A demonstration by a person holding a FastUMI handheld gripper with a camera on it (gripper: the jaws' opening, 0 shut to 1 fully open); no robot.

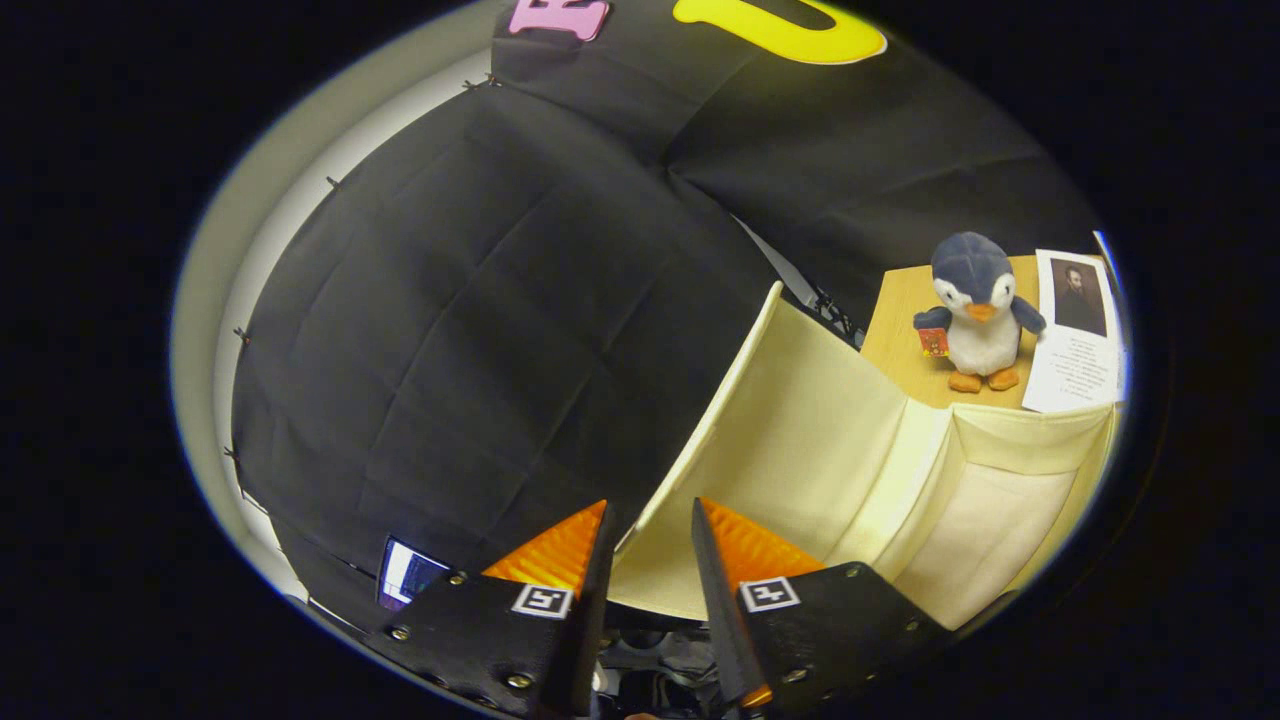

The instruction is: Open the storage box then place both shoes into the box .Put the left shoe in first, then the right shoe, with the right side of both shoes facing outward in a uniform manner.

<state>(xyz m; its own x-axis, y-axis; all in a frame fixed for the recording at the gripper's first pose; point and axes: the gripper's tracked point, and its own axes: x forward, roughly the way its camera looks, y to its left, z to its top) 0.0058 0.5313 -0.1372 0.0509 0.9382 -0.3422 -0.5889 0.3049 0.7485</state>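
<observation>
A cream fabric storage box [1010, 520] stands open just ahead of my fingers and to their right, and I look into its pale inside. Its lid [800, 430] is raised and stands tilted, leaning toward the black cloth wall. The lid's near corner and left edge lie in the gap between my fingertips. My gripper [650, 510] is open about a finger's width, and neither finger visibly presses on the lid.
Beyond the box, a wooden tabletop [895, 320] carries a grey and white penguin plush [975, 305] and a printed sheet [1078, 335]. A small lit screen [405, 572] shows left of my left finger.
</observation>
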